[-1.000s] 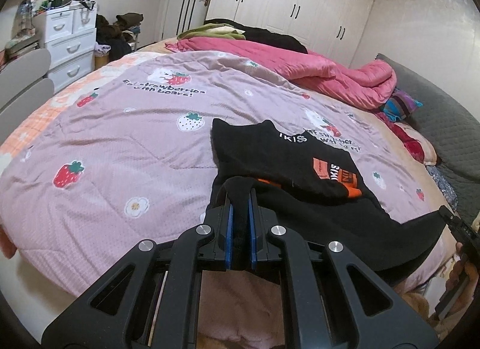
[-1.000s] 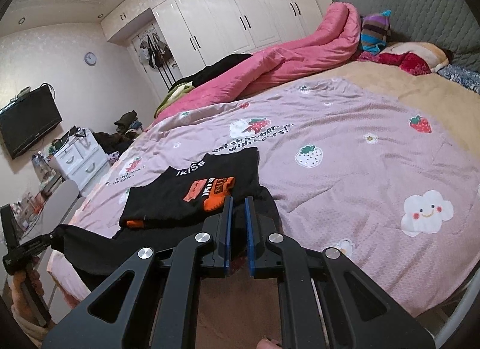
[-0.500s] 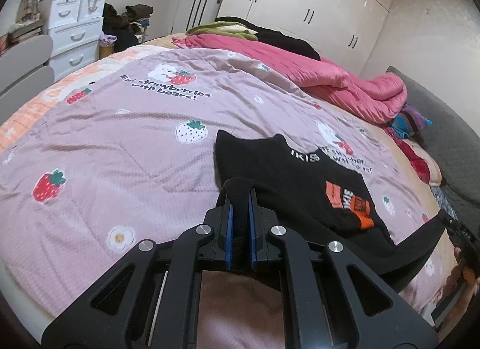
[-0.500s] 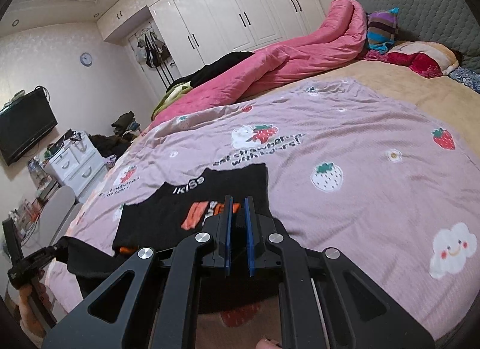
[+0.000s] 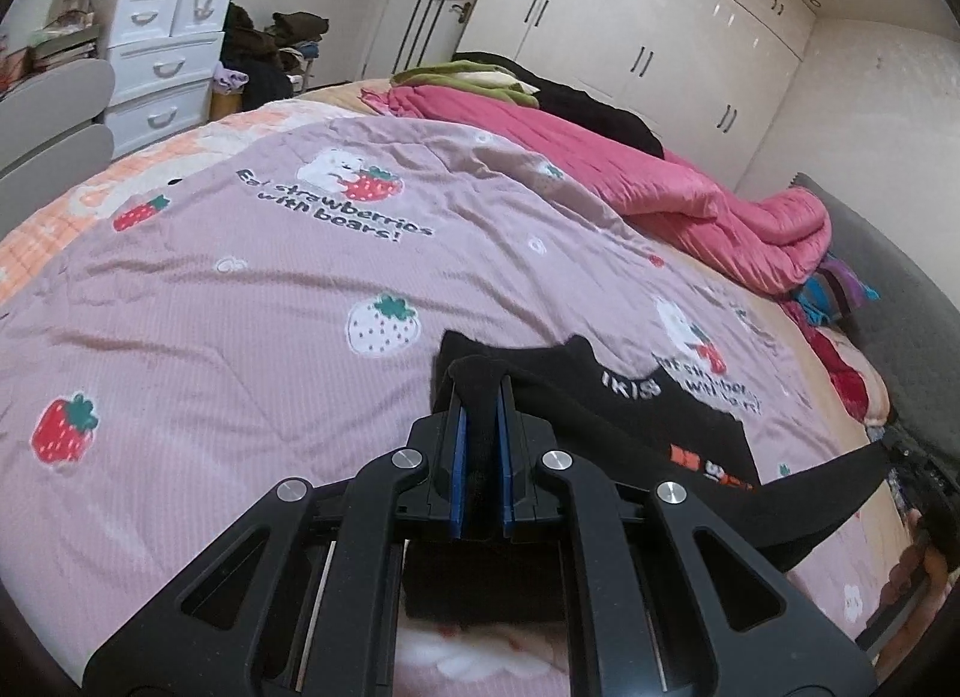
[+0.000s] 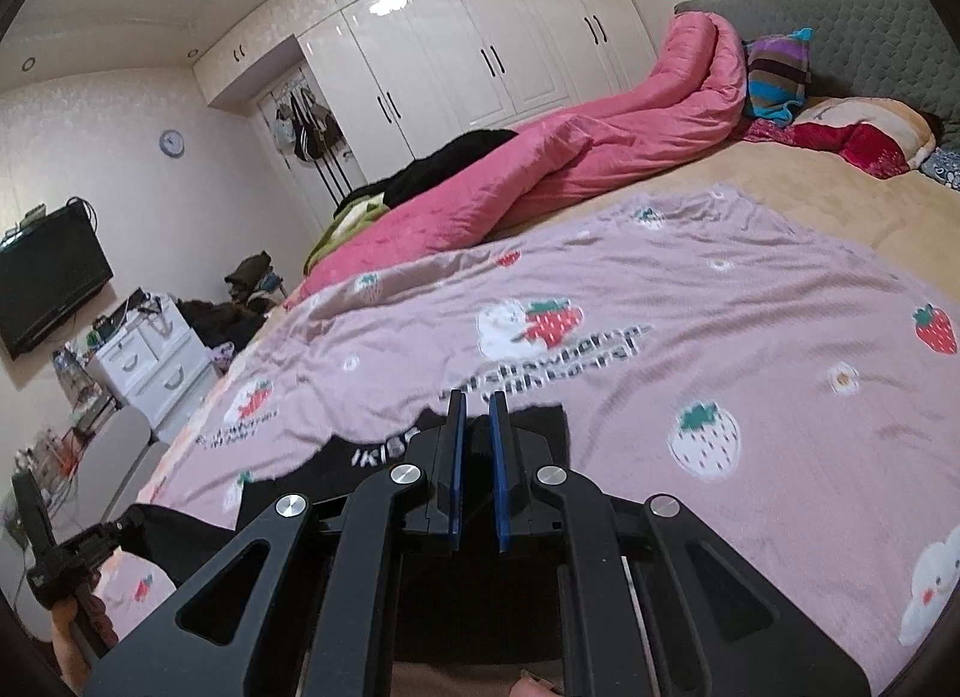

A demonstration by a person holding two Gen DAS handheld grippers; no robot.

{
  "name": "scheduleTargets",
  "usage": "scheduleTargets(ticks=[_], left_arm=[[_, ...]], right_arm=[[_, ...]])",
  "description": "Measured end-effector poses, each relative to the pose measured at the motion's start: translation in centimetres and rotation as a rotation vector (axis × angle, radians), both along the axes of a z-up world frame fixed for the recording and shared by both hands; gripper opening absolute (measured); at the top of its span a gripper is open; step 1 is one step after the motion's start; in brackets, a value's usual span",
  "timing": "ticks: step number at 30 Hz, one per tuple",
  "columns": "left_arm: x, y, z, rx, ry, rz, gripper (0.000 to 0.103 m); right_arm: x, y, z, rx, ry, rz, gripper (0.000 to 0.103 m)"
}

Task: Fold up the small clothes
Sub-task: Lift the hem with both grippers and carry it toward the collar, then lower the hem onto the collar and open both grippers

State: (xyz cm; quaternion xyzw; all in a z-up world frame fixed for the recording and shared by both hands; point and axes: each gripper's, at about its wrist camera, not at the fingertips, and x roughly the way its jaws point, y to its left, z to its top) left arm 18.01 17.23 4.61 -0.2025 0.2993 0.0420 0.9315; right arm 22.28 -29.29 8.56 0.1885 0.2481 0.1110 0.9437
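Note:
A small black shirt (image 5: 636, 403) with white lettering and an orange print lies on the pink strawberry blanket (image 5: 252, 301). My left gripper (image 5: 480, 397) is shut on the shirt's lower hem and holds it over the shirt's upper part. My right gripper (image 6: 474, 415) is shut on the other end of the same hem, above the shirt (image 6: 372, 457). The lifted black fabric stretches between the two grippers. The right gripper also shows at the right edge of the left wrist view (image 5: 918, 457), and the left gripper at the left edge of the right wrist view (image 6: 66, 553).
A rolled pink duvet (image 5: 660, 181) and dark clothes lie along the far side of the bed. Pillows (image 6: 840, 127) rest against the grey headboard (image 6: 870, 7). White drawers (image 5: 162, 73) stand left of the bed and white wardrobes (image 6: 480, 37) behind it.
Both grippers have carried the shirt's hem forward over the shirt toward its collar. More of the orange print is now covered by the folded fabric.

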Motion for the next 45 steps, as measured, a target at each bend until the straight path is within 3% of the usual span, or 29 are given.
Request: scheduleTargets(ticks=[5, 16, 25, 29, 34, 40, 42, 45], left_arm=[[2.2, 1.2, -0.6, -0.032, 0.008, 0.019, 0.003], [6.5, 1.0, -1.4, 0.017, 0.033, 0.029, 0.003], [8.8, 1.2, -3.2, 0.064, 0.066, 0.051, 0.006], [9.3, 1.4, -4.0, 0.137, 0.098, 0.105, 0.008], [9.3, 2.2, -4.3, 0.139, 0.114, 0.122, 0.008], [8.8, 1.3, -3.7, 0.17, 0.101, 0.108, 0.008], [8.7, 0.7, -3.5, 0.18, 0.097, 0.098, 0.014], [8.7, 0.0, -3.3, 0.199, 0.095, 0.08, 0.024]], right_arm=[[2.4, 0.3, 0.3, 0.0, -0.015, -0.008, 0.007], [6.3, 1.3, -1.1, -0.023, -0.006, -0.026, 0.007], [9.2, 1.6, -3.8, -0.042, 0.045, -0.037, 0.007], [10.1, 1.8, -5.3, -0.053, 0.081, -0.046, 0.007], [11.1, 2.1, -7.4, -0.083, 0.139, -0.049, 0.008], [10.8, 1.2, -8.0, -0.078, 0.159, -0.084, 0.023], [10.3, 0.9, -7.9, -0.069, 0.15, -0.088, 0.035], [9.5, 0.8, -7.4, -0.073, 0.139, -0.098, 0.037]])
